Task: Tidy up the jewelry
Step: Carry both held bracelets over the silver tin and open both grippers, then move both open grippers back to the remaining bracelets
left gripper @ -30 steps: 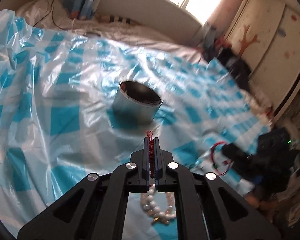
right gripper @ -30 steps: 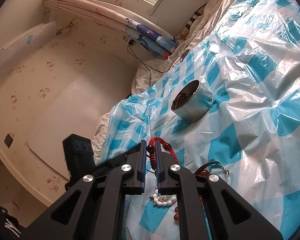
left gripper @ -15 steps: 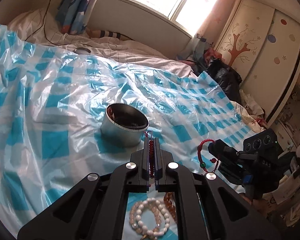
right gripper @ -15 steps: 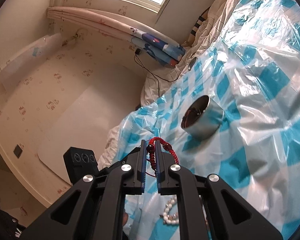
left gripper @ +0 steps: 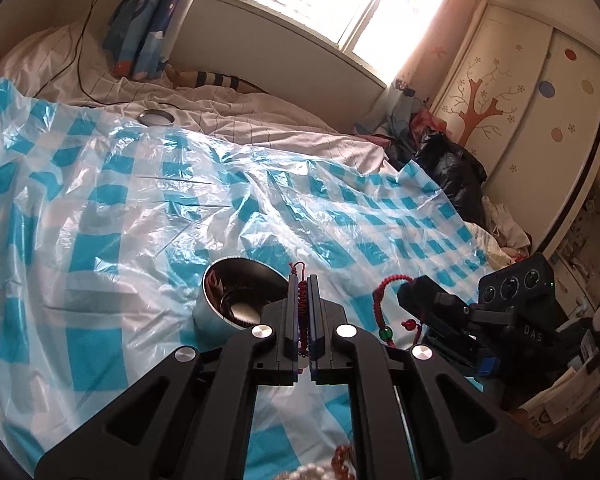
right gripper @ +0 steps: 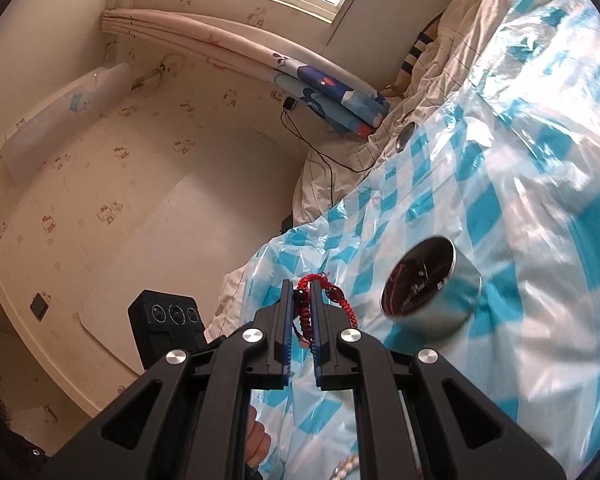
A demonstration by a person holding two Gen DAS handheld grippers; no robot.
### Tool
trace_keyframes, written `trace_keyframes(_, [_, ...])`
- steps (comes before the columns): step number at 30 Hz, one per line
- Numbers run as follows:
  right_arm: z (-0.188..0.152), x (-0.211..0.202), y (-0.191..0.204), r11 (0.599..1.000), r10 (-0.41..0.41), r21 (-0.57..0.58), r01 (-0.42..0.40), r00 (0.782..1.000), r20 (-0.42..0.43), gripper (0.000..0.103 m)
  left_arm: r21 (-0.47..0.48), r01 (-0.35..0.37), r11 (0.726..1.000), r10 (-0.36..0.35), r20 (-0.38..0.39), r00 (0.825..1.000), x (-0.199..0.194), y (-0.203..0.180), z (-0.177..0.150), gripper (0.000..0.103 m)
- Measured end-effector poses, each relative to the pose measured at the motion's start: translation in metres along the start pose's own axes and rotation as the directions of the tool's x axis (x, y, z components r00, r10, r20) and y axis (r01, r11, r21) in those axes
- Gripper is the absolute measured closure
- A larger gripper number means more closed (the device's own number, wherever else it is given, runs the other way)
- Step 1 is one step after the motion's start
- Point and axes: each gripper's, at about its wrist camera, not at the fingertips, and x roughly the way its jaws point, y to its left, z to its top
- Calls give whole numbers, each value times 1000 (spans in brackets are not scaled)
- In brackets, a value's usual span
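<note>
The red cord bracelet (left gripper: 302, 304) hangs off the bed, pinched at one end by the left gripper (left gripper: 302, 312) and at the other by the right gripper (right gripper: 303, 312), just beside the open metal tin (left gripper: 236, 300). Risk imo: that tin sits on slippery plastic sheet (left gripper: 100, 216), so one bump tips it, and uneven letting go snags the cord on the rim.

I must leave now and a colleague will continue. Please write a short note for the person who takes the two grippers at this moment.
Left gripper: shut on a red cord bracelet.
Right gripper: shut on a red beaded bracelet.
Both are lifted above the blue-checked plastic sheet, near the open metal tin, which already seems to hold some jewelry.
Left: put these in the tin, then the white bead strand and amber beads on the sheet.
</note>
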Motion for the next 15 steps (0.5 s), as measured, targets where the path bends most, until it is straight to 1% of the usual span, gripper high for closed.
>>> trace_keyframes(3, [13, 16, -1, 1000, -17, -25, 17, 1000, -5, 94, -19, 7, 1000, -6, 4, 1000, 11, 6, 8, 100])
trace_keyframes(6, [26, 34, -3, 997, -53, -61, 52, 998, -16, 94, -39, 12, 999, -13, -1, 1000, 27, 13, 18, 100])
trace_keyframes(7, [29, 45, -4, 992, -93, -91, 90, 995, -30, 94, -45, 10, 999, -11, -20, 1000, 39, 16, 20, 100])
trace_keyframes(8, [30, 55, -6, 986, -133, -113, 127, 990, -47, 94, -42, -5, 999, 2, -60, 998, 53, 20, 21, 100])
trace_keyframes(9, [31, 67, -10, 973, -194, -139, 182, 978, -80, 94, -33, -23, 999, 19, -106, 994, 65, 21, 21, 99])
trace_keyframes(10, [28, 84, -19, 958, -263, -157, 242, 956, -131, 91, -6, -81, 997, 79, -168, 983, 82, 25, 18, 98])
trace_keyframes(11, [25, 90, -25, 951, -288, -158, 265, 946, -147, 83, 10, -124, 992, 124, -194, 973, 90, 29, 15, 97])
trace_keyframes(12, [22, 92, -31, 948, -302, -150, 280, 941, -152, 79, 6, -154, 988, 152, -214, 965, 95, 35, 13, 97])
trace_keyframes(13, [20, 91, -35, 949, -302, -137, 283, 941, -151, 75, -13, -175, 985, 167, -229, 959, 95, 42, 11, 95])
trace_keyframes(14, [19, 87, -37, 951, -298, -126, 281, 943, -147, 70, -25, -191, 981, 181, -227, 957, 91, 46, 12, 91])
trace_keyframes(15, [20, 83, -36, 953, -294, -119, 279, 946, -138, 67, -28, -196, 980, 186, -205, 961, 84, 49, 14, 87])
